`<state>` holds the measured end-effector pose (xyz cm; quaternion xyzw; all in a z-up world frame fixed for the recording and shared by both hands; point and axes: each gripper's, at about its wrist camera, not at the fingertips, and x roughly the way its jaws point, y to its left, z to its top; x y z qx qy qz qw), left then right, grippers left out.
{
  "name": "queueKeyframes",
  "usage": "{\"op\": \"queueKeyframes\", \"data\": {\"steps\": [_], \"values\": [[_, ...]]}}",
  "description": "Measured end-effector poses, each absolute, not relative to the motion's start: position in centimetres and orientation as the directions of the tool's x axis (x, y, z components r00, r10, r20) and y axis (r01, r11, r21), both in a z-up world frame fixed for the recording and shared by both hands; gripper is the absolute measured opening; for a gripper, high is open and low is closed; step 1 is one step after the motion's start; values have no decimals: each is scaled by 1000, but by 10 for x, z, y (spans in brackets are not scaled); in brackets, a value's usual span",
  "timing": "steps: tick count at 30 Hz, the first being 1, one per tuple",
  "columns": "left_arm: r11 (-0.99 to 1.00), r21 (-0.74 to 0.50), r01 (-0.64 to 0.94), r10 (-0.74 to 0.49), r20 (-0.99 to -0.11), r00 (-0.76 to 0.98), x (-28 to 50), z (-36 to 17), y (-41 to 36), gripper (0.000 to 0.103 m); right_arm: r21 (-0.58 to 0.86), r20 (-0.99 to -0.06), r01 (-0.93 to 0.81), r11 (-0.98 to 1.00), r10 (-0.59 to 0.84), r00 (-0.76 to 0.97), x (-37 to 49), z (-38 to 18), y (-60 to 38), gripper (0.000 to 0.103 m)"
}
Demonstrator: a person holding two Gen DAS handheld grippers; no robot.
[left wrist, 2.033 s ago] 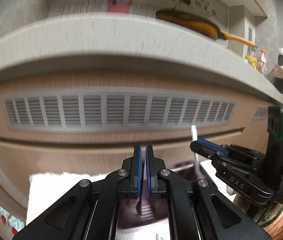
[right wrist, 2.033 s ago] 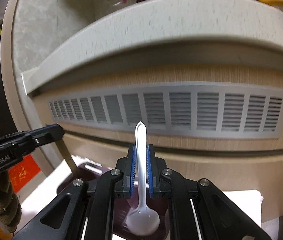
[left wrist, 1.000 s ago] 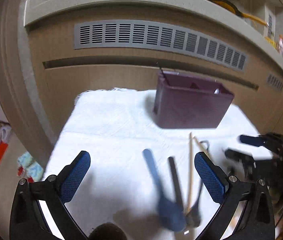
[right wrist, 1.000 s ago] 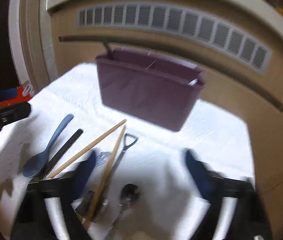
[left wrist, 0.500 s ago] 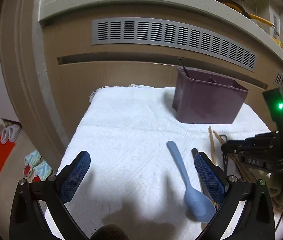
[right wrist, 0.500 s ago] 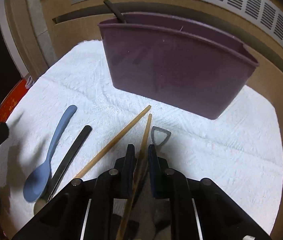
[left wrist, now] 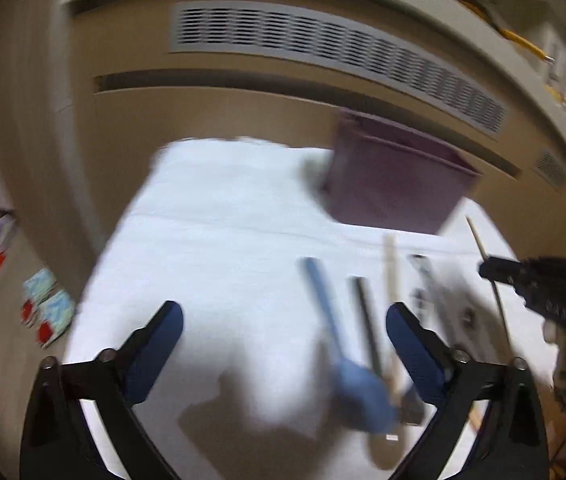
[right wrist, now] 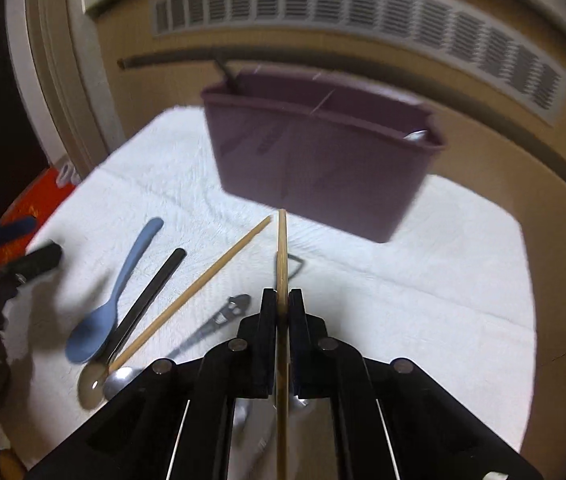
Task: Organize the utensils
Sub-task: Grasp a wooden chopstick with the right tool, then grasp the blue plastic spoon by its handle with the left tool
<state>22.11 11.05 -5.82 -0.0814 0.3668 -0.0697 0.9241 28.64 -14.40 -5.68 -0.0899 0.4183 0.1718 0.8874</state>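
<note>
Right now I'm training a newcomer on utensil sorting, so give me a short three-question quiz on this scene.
1. True or false: the right hand-held gripper is shut on a wooden chopstick.
2. What colour is the spoon on the white towel? A) red B) blue C) green
3. Fill in: the left hand-held gripper is ____ and holds nothing.

Key: 1 true; 2 B; 3 open. The purple organizer box stands beyond the utensils.

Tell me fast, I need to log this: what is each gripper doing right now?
Left gripper: open, holding nothing, jaws just closing a little.
Right gripper: shut on a chopstick, jaws just closed.
</note>
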Motion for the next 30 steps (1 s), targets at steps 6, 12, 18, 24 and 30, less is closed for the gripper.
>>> {"op": "queueKeyframes", "data": {"steps": [6, 12, 18, 24, 30], "values": [[970, -125, 210, -236, -690, 684, 222, -56, 64, 57, 21, -743, -348, 937, 248, 622, 269, -45, -173, 6], [980, -156, 121, -197, -795, 573, 250, -73, 64, 37, 53, -718, -337, 940, 270, 641, 261, -51, -187, 6], [995, -91, 52, -105, -849, 519, 282, -83, 65, 37, 79, -713, -344, 935, 295, 637, 258, -60, -193, 6], [997, -45, 68, -70, -902, 425, 317, -93, 55, 28, 85, -701, -351, 933, 306, 644, 256, -62, -197, 6], [996, -43, 84, -72, -923, 377, 335, -94, 52, 28, 104, -717, -349, 931, 314, 623, 260, -67, -199, 6]]}}
